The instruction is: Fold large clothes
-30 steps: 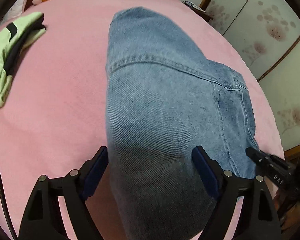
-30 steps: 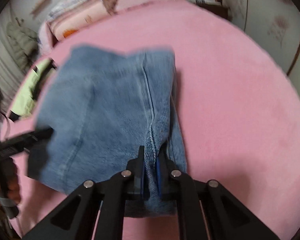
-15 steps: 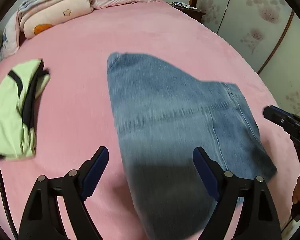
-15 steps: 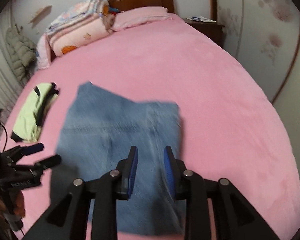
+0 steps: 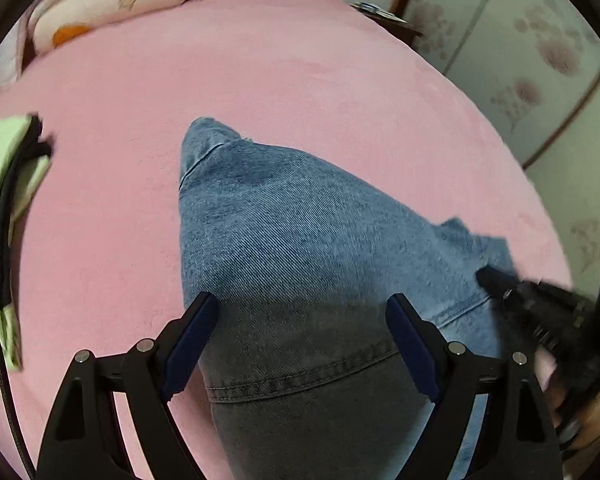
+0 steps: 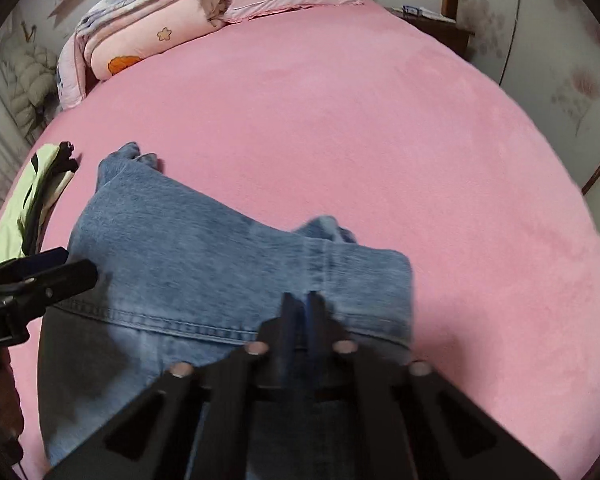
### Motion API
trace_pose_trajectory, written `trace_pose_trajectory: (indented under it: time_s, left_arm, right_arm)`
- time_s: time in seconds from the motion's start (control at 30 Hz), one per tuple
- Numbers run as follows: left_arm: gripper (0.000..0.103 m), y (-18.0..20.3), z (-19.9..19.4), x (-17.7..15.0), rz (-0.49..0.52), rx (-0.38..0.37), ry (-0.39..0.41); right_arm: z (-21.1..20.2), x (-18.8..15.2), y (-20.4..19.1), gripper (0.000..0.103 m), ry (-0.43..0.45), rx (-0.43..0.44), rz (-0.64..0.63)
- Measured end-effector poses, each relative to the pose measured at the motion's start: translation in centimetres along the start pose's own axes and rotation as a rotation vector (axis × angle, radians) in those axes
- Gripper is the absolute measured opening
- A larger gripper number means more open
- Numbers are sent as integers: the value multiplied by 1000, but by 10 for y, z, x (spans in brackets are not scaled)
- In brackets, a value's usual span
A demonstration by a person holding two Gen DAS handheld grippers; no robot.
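Here the jeans (image 6: 204, 256) lie folded on the pink bed (image 6: 360, 128), near its front edge, with a green garment (image 6: 28, 200) off to their left. The right gripper (image 6: 300, 312) has its jaws pinched together at the jeans' right side seam; whether denim is caught between them I cannot tell. The left gripper (image 5: 300, 336) hovers above the denim with jaws wide, empty. To fold well, the left should take a matching edge, then both should move together, keeping the cloth taut and the edges squared before letting go.
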State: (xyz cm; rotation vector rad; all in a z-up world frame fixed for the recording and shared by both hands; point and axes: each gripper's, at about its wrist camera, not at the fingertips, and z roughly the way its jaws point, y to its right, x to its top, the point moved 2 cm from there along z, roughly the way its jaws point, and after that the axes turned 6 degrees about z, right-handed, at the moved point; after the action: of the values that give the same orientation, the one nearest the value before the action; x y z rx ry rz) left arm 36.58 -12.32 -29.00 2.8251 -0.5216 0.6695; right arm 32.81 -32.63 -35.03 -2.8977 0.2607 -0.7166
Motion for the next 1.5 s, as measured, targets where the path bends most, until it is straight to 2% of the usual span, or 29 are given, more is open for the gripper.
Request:
trace_pose_trajectory:
  time_s: [0.07, 0.2, 0.4, 0.53, 0.6, 0.63, 0.67, 0.73, 0.77, 0.9, 0.97, 1.03, 1.1, 1.27, 1.43, 1.5]
  left_arm:
    - [85, 8, 2, -4, 61, 45, 10]
    - [86, 14, 3, -5, 85, 80, 13]
    - [86, 13, -14, 2, 23, 43, -50]
    - [86, 12, -46, -3, -1, 30, -25]
    - [90, 14, -66, -3, -15, 33, -11]
    - [95, 14, -72, -3, -21, 25, -10]
    - [98, 15, -83, -4, -37, -8, -17]
    - [98, 11, -97, -6, -80, -46, -14]
    - [98, 8, -109, -9, -118, -55, -7]
    - [98, 4, -137, -15, -173, -83, -1]
    - [103, 4, -157, -17, -177, -74, 32]
    - [102, 2, -170, -20, -176, -59, 57]
    - [102, 3, -184, -22, -172, -54, 83]
    - [103, 6, -210, -29, -140, -21, 155]
    - [103, 11, -206, -36, -134, -39, 120]
    - [103, 11, -196, -42, -142, -70, 86]
  right_arm:
    - [0, 2, 6, 0, -5, 43, 34]
    - [3, 0, -1, 0, -2, 11, 5]
    - [-14, 1, -8, 4, -12, -5, 15]
    - [-42, 0, -12, 4, -7, 43, 60]
    - [-61, -1, -14, 4, 8, 59, 76]
    - [-71, -2, -16, 5, 15, 68, 85]
    - [-81, -2, -17, 5, 23, 75, 94]
    - [-100, -4, -19, 9, 37, 89, 100]
    - [-111, -5, -20, 14, 47, 96, 102]
    - [-161, -12, -22, 49, 105, 114, 113]
    - [-181, -16, -23, 52, 129, 115, 110]
    - [-194, -18, -25, 54, 142, 113, 98]
    - [-208, -21, -28, 61, 149, 123, 89]
    - [-223, -31, -27, 62, 136, 141, 70]
    - [-225, -41, -23, 63, 154, 148, 53]
    - [-218, -45, -20, 67, 141, 159, 64]
